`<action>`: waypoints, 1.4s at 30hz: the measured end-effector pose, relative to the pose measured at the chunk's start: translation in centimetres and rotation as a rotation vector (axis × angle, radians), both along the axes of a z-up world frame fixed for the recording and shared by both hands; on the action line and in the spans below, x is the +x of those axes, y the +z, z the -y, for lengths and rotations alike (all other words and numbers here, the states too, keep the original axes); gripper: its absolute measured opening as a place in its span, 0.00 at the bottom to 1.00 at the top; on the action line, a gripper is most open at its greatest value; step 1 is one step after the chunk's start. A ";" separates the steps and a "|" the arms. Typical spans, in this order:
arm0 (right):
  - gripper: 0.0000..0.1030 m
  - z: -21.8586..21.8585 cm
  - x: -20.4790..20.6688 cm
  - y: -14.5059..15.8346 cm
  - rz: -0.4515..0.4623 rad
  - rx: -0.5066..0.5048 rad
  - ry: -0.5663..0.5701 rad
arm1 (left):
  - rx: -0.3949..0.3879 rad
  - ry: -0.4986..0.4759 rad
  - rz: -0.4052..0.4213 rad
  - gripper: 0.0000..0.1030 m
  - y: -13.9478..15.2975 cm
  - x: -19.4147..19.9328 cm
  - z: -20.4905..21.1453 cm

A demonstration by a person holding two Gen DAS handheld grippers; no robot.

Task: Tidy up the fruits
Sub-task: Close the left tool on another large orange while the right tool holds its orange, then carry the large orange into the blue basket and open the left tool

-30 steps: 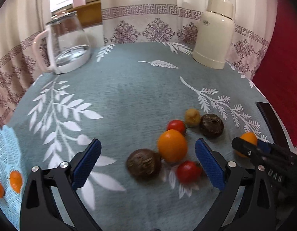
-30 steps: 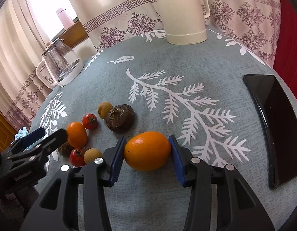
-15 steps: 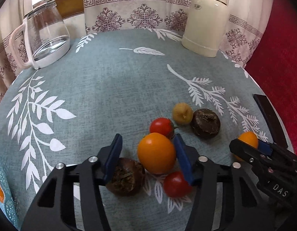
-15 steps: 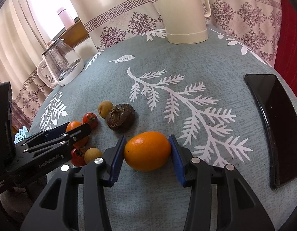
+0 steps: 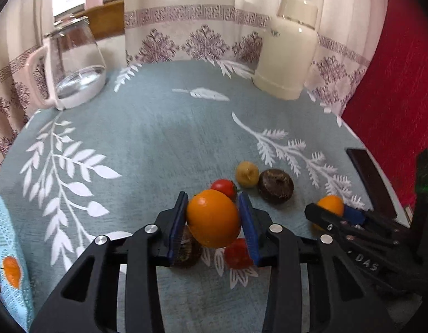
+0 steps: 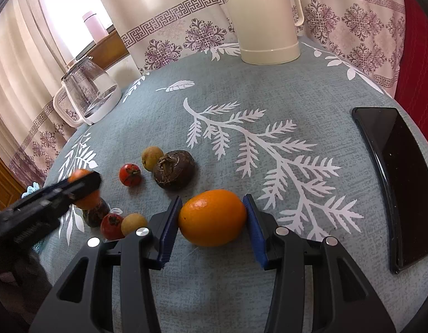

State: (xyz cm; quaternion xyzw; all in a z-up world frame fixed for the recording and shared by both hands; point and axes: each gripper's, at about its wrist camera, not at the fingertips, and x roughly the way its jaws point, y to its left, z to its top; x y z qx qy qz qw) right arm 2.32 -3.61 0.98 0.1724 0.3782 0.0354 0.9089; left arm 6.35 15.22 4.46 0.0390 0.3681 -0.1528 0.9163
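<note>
My left gripper [image 5: 213,219] is clamped on one orange [image 5: 213,217], lifted just above the fruit pile; my right gripper [image 6: 211,217] pinches the other orange [image 6: 212,217] on the tablecloth [image 6: 269,97]. Round skins may slip, and I risk knocking the tomato [image 5: 237,253] below

soft daylight comes through the sheer pale curtains [image 6: 47,27], blown out white at upper left. fisheye bending curves the round blue-grey leaf-print tablecloth [image 6: 269,88]; dark vignette fills corners. the black left gripper [image 6: 95,179] is motion-blurred in the right wrist view.
</note>
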 end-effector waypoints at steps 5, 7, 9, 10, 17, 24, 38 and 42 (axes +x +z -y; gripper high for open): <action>0.44 0.1 -0.1 0.1 0.008 0.002 -0.002 | -0.029 0.043 0.039 0.38 2.0 -0.7 -1.6; 0.44 0.2 -0.2 0.1 0.012 0.002 -0.002 | -0.037 0.064 0.057 0.38 3.0 -1.1 -2.5; 0.44 0.2 -0.2 0.1 0.016 0.001 -0.003 | -0.036 0.085 0.073 0.38 3.6 -1.4 -3.2; 0.44 0.2 -0.3 0.2 0.019 -0.001 -0.005 | -0.036 0.095 0.080 0.38 3.9 -1.6 -3.5; 0.44 -0.1 -0.6 0.4 0.045 -0.017 -0.006 | -0.029 0.189 0.132 0.38 5.6 -3.1 -6.7; 0.44 0.0 -0.9 0.6 0.060 -0.019 -0.015 | -0.013 0.289 0.156 0.38 6.3 -4.5 -10.5; 0.44 0.0 -1.0 0.7 0.067 -0.026 -0.021 | 0.040 0.488 0.153 0.38 5.8 -8.0 -18.8; 0.44 0.0 -1.0 0.7 0.067 -0.027 -0.020 | 0.056 0.535 0.131 0.38 5.1 -9.3 -20.8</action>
